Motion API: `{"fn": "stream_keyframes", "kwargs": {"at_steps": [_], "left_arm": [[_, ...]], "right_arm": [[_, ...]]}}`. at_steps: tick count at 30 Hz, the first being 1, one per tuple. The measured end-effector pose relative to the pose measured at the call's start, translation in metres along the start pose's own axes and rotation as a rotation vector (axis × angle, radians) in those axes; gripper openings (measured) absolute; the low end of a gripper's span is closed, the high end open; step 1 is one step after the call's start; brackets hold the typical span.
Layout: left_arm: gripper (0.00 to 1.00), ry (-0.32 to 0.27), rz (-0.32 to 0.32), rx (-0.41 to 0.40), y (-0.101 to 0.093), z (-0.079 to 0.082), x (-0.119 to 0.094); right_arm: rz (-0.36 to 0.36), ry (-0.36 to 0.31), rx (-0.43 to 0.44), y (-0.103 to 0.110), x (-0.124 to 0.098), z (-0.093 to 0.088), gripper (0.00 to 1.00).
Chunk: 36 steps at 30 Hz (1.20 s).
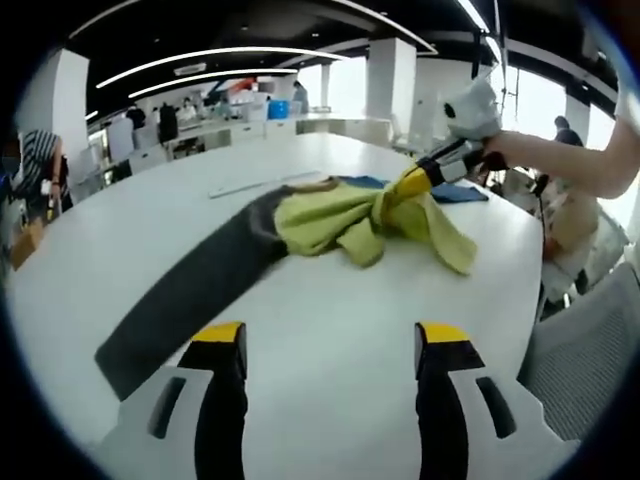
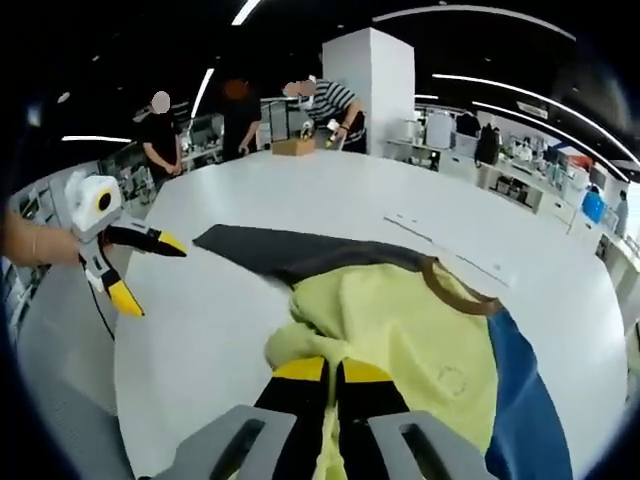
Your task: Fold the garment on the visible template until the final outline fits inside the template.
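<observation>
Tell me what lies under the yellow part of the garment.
A blue sheet shows from under the yellow part of the garment, on the white table. How far it extends beneath is covered.

open-plan office | white desks (image 1: 240,125), pillar (image 2: 368,90), ceiling strip lights (image 1: 215,55)

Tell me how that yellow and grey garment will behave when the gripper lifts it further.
The garment will probably hang limp: it already lies bunched in soft folds where the right gripper pinches it. It seems light, since a small pinch raises the yellow part. The grey part lies flat on the white table and would likely drag and slide along.
</observation>
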<state>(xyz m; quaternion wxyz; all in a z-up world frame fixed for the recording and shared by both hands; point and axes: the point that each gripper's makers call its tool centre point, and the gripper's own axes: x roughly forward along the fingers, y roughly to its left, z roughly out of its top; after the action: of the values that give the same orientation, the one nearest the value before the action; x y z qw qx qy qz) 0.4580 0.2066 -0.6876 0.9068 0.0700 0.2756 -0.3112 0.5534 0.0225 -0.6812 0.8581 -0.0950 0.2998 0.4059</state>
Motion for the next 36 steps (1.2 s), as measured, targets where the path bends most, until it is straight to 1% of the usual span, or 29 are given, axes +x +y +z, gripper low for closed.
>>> {"fn": "stream_keyframes", "kwargs": {"at_steps": [2, 4, 7, 10, 13, 15, 17, 20, 24, 27, 29, 33, 36], "left_arm": [[0.64, 0.005, 0.003, 0.0, 0.001, 0.0, 0.001], [0.64, 0.002, 0.002, 0.002, 0.001, 0.001, 0.001], [0.63, 0.0, 0.001, 0.004, 0.001, 0.004, 0.001], [0.63, -0.001, 0.0, 0.014, 0.001, 0.009, 0.004], [0.63, -0.004, -0.004, 0.014, -0.001, 0.013, 0.008], [0.63, -0.009, -0.007, 0.012, -0.002, 0.017, 0.011], [0.63, -0.011, -0.012, 0.011, -0.003, 0.019, 0.015], [0.62, -0.011, -0.019, 0.015, -0.005, 0.023, 0.021], [0.59, -0.012, -0.018, 0.01, -0.004, 0.027, 0.028], [0.56, -0.029, -0.02, -0.024, -0.004, 0.033, 0.035], [0.55, -0.029, -0.022, -0.029, -0.005, 0.034, 0.04], [0.54, -0.018, -0.025, -0.024, -0.007, 0.034, 0.049], [0.51, 0.004, -0.029, 0.002, -0.01, 0.03, 0.057]], "right_arm": [[-0.007, 0.0, 0.006, 0.0, -0.001, -0.001, 0.0], [-0.018, -0.002, 0.016, -0.002, -0.002, -0.001, 0.03], [-0.029, -0.004, 0.025, -0.003, -0.007, 0.0, 0.12], [-0.055, -0.009, 0.032, -0.006, -0.014, 0.001, 0.2], [-0.076, -0.006, 0.055, -0.008, -0.02, 0.0, 0.32], [-0.09, -0.001, 0.075, -0.008, -0.025, -0.003, 0.38], [-0.106, 0.001, 0.099, -0.008, -0.03, -0.006, 0.41], [-0.125, 0.011, 0.131, -0.007, -0.037, -0.015, 0.47], [-0.145, 0.027, 0.169, -0.004, -0.046, -0.029, 0.49], [-0.159, 0.059, 0.185, 0.0, -0.052, -0.045, 0.5], [-0.164, 0.072, 0.203, 0.002, -0.055, -0.054, 0.5], [-0.182, 0.092, 0.238, 0.009, -0.063, -0.07, 0.5], [-0.206, 0.106, 0.265, 0.012, -0.068, -0.081, 0.5]]}}
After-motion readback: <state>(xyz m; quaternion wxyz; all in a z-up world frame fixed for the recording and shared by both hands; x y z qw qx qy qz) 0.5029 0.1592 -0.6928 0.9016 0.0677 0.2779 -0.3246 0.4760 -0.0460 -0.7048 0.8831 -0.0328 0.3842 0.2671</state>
